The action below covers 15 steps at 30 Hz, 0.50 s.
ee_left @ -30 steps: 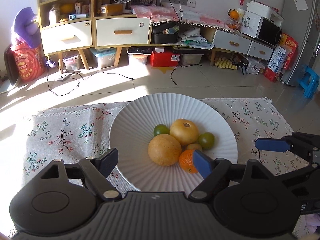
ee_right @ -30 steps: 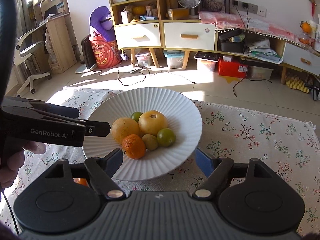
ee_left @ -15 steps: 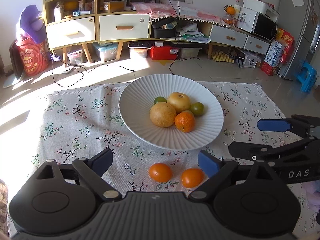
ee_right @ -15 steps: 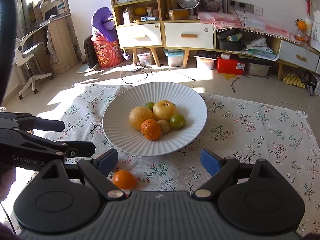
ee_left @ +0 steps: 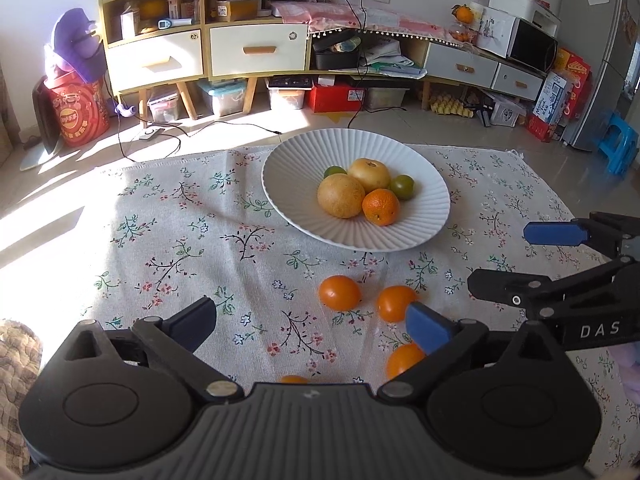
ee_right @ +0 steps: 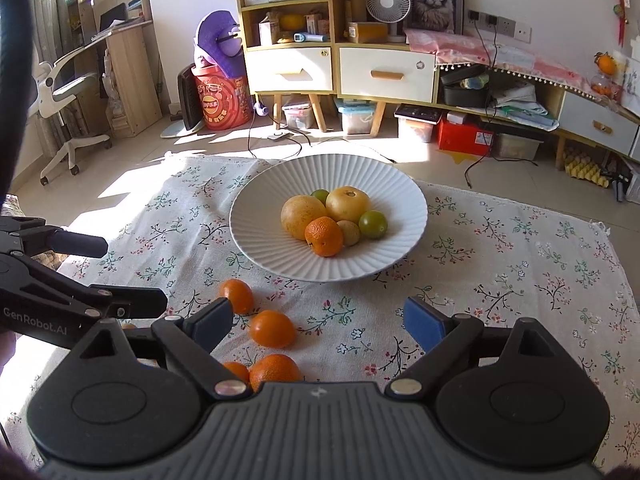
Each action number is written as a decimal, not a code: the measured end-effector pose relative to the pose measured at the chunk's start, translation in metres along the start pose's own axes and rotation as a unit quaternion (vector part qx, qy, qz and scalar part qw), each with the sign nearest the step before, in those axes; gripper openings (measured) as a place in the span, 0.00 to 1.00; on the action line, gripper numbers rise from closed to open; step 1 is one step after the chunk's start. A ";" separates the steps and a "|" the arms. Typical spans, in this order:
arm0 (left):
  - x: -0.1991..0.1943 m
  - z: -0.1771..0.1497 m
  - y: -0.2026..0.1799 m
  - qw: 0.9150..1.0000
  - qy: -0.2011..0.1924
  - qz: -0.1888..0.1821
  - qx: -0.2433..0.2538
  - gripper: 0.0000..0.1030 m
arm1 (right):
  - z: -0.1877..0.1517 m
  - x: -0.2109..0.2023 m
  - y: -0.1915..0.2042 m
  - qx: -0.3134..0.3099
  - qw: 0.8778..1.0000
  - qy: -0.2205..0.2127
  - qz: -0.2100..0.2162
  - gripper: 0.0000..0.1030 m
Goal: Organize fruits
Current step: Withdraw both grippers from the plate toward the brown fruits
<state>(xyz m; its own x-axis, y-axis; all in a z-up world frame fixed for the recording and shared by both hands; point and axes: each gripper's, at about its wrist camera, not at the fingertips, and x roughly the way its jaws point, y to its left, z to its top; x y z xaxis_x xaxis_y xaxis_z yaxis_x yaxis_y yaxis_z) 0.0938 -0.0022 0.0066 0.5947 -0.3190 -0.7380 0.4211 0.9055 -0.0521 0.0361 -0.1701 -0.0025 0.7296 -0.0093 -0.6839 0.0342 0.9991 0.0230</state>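
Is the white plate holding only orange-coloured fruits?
No, the white plate also holds two green fruits and two large yellow fruits beside one orange fruit.

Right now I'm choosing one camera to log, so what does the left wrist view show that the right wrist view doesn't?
Only the left wrist view shows the fridge, the microwave and the blue stool.

Only the right wrist view shows the office chair, the wooden desk and a small tan fruit in the plate.

Both show the white plate with its fruit, loose oranges on the floral cloth, and the left gripper and right gripper, both opening with nothing between the jaws.
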 end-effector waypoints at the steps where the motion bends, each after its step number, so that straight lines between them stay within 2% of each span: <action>1: -0.001 -0.002 0.000 1.000 -0.001 0.000 0.001 0.92 | -0.001 -0.001 0.001 -0.004 1.000 -0.001 -0.001 0.89; 15: -0.008 -0.045 0.015 1.000 0.026 0.004 -0.007 0.92 | -0.028 -0.009 0.008 -0.008 1.000 -0.001 0.001 0.93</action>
<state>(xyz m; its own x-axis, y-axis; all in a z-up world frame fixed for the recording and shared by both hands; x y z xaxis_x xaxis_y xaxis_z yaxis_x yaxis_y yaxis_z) 0.0645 0.0265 -0.0192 0.5607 -0.2971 -0.7729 0.4063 0.9121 -0.0559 0.0111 -0.1611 -0.0166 0.7314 -0.0068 -0.6819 0.0212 0.9997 0.0127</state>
